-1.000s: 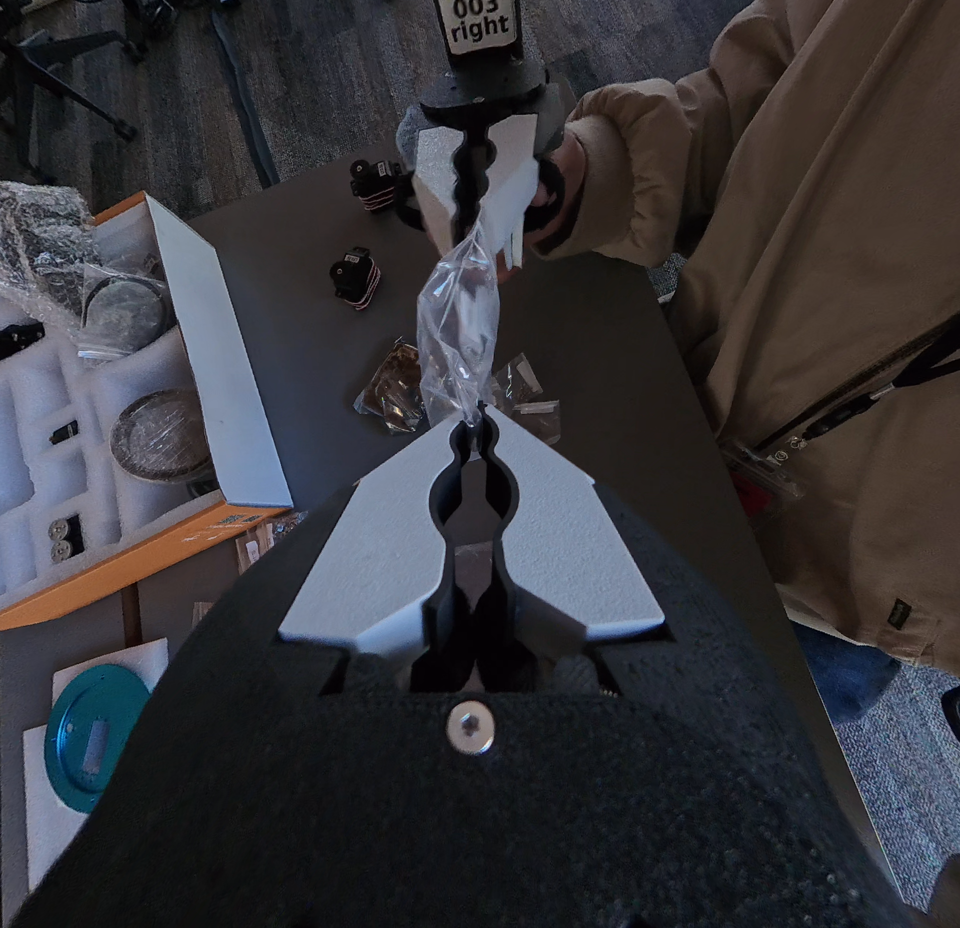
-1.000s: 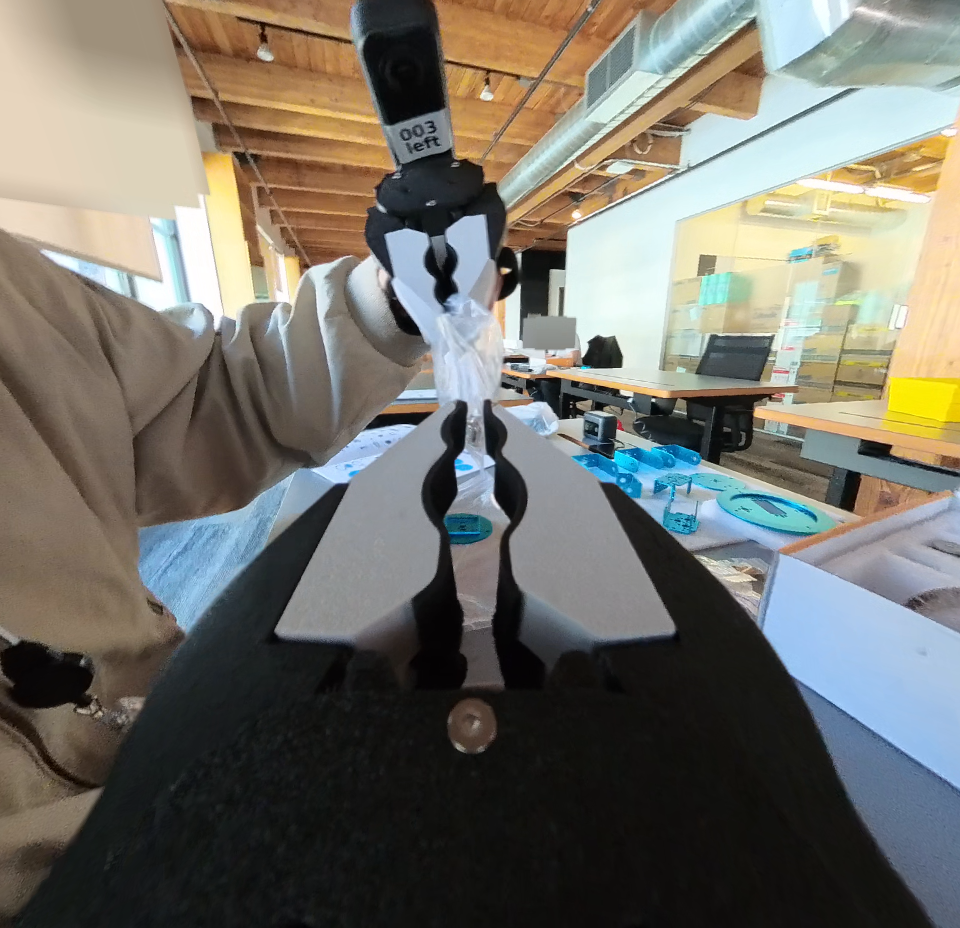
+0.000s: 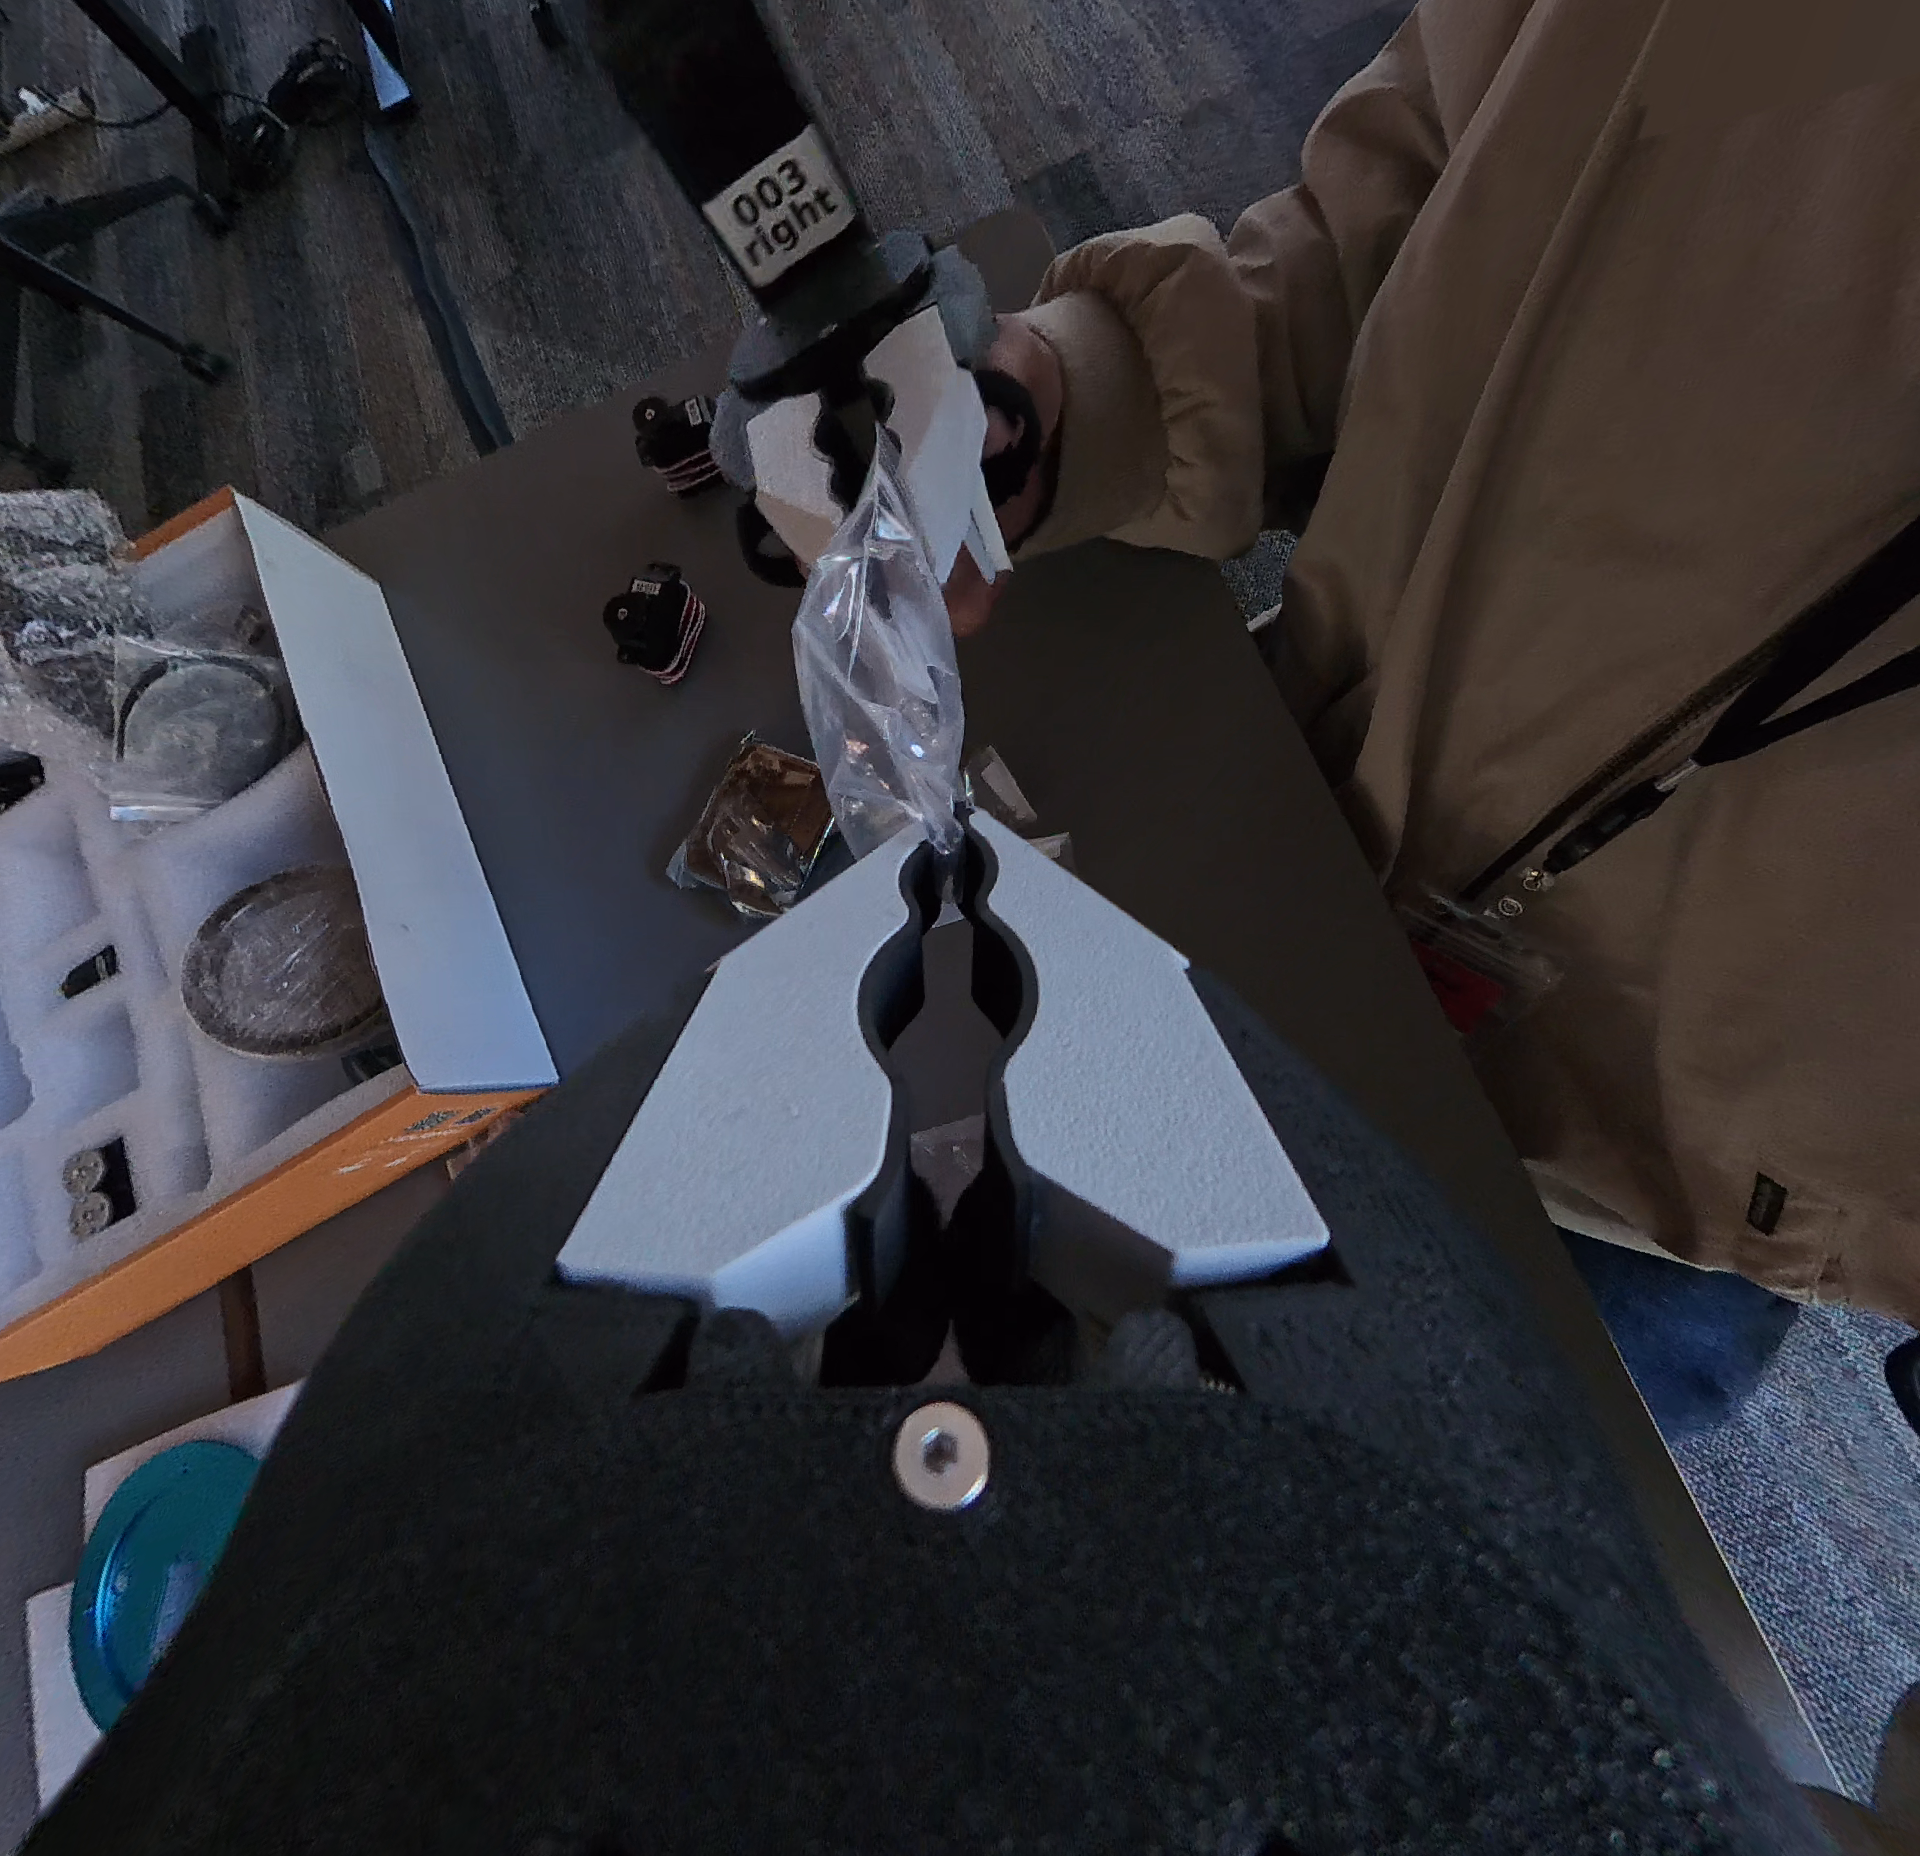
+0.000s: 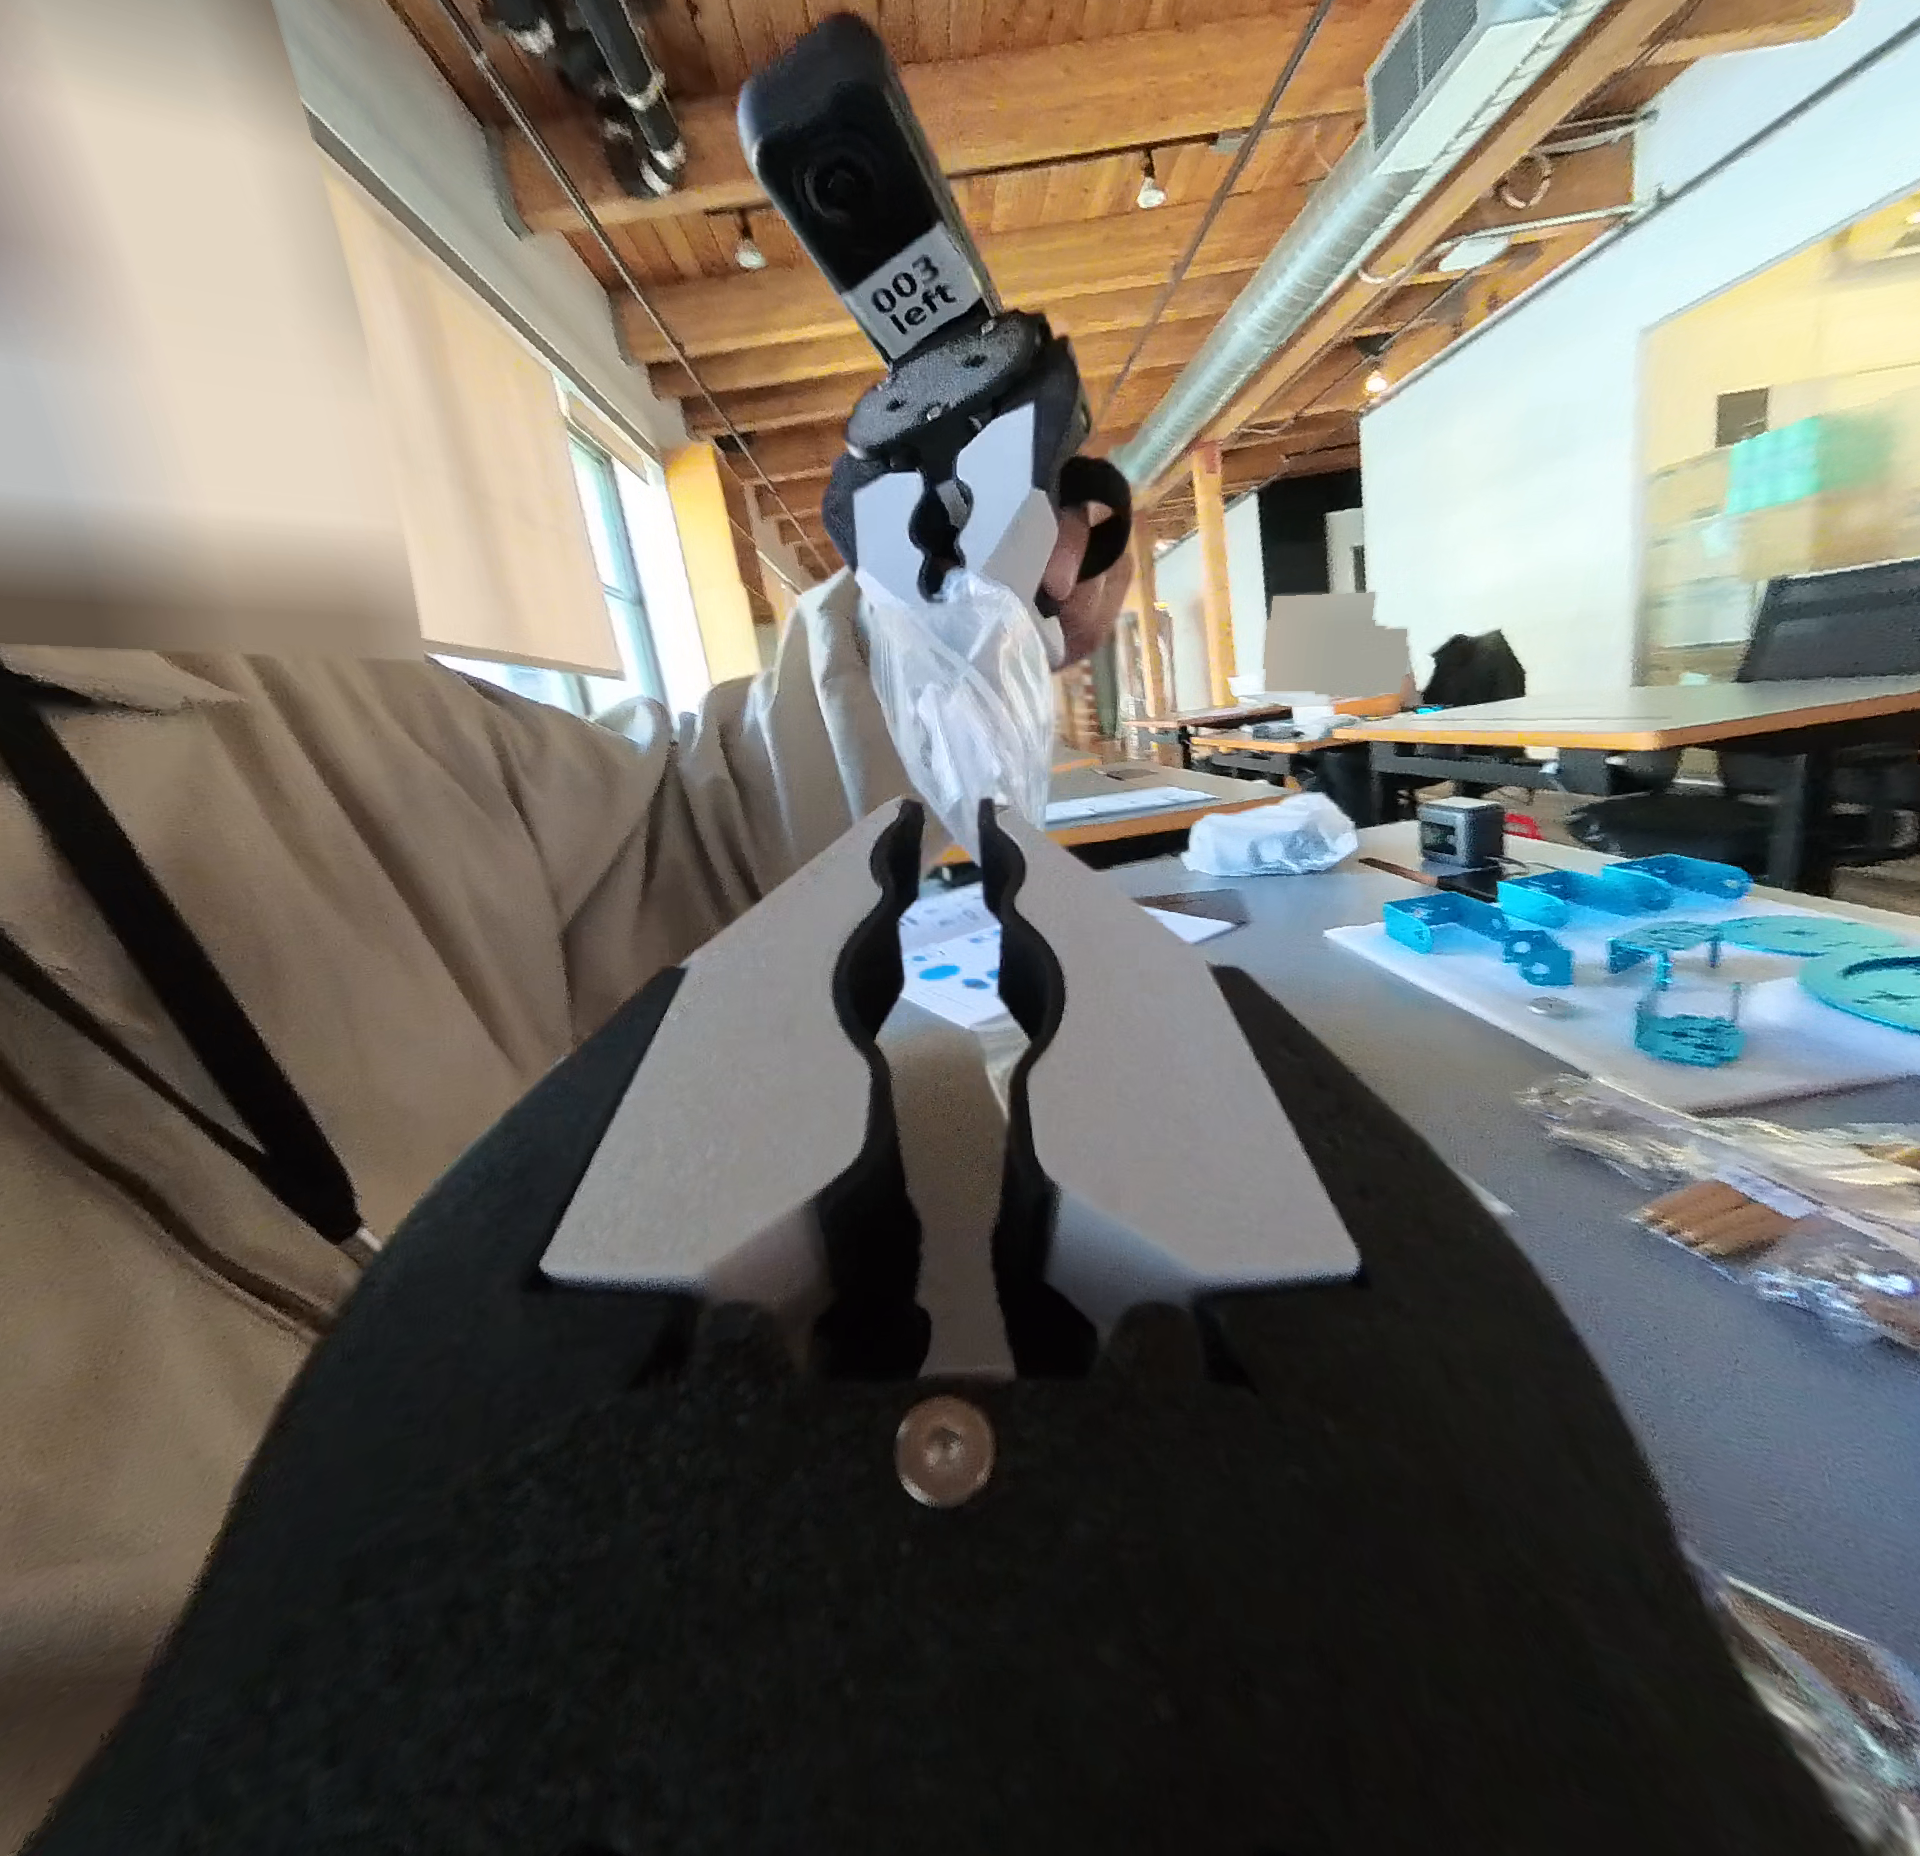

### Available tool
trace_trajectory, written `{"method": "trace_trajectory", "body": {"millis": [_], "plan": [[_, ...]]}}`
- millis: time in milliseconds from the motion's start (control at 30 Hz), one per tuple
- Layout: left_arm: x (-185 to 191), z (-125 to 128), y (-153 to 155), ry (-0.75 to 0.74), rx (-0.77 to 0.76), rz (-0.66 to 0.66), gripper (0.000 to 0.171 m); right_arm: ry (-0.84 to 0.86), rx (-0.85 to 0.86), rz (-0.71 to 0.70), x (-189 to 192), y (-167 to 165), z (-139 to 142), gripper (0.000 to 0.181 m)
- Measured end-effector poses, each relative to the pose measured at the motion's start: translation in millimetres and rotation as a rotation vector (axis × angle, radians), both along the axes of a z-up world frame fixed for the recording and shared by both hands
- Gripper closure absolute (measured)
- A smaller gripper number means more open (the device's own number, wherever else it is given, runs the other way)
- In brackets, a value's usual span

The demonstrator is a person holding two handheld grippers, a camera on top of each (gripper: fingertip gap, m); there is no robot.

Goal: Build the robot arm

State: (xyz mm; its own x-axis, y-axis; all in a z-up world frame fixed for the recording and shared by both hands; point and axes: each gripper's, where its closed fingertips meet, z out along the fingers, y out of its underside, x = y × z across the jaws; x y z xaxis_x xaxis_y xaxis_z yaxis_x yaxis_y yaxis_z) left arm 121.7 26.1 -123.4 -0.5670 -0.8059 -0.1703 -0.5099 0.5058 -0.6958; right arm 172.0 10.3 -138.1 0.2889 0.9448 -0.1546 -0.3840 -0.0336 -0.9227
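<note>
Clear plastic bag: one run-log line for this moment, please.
left tool: shut on clear plastic bag | right tool: shut on clear plastic bag | bag stretched between both, above dark table

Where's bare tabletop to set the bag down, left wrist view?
Free: dark table between the white box flap and the two black servos; also the strip beside the person's coat. Crowded: packets beneath the clear bag.

Looks like an open-plan office turned maker workshop: exposed wood ceiling [image 4: 935,92] and ducting [image 4: 1299,279] overhead, rows of desks [image 4: 1558,726] ahead, blue metal kit parts [image 4: 1538,923] off to the right.
</note>
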Motion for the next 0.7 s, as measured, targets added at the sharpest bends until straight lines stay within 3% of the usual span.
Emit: {"method": "trace_trajectory", "body": {"millis": [200, 333, 500, 700], "plan": [[0.1, -0.8, -6.1, -0.013, 0.049, -0.022, 0.171, 0.074, -0.107, 0.140, -3.5, -2.3, -1.4, 0.169], [1.5, -1.9, -7.2, -0.029, 0.105, -0.027, 0.171, 0.240, -0.271, 0.387, 4.7, -7.8, 3.6, 0.165], [2.2, -10.4, -7.1, -0.041, 0.212, -0.028, 0.171, 0.181, -0.408, 0.351, -4.1, 8.8, -22.4, 0.164], [0.5, -24.5, -3.9, -0.028, 0.314, -0.021, 0.171, 0.273, -0.526, 0.454, 1.3, 12.2, -27.5, 0.161]]}}
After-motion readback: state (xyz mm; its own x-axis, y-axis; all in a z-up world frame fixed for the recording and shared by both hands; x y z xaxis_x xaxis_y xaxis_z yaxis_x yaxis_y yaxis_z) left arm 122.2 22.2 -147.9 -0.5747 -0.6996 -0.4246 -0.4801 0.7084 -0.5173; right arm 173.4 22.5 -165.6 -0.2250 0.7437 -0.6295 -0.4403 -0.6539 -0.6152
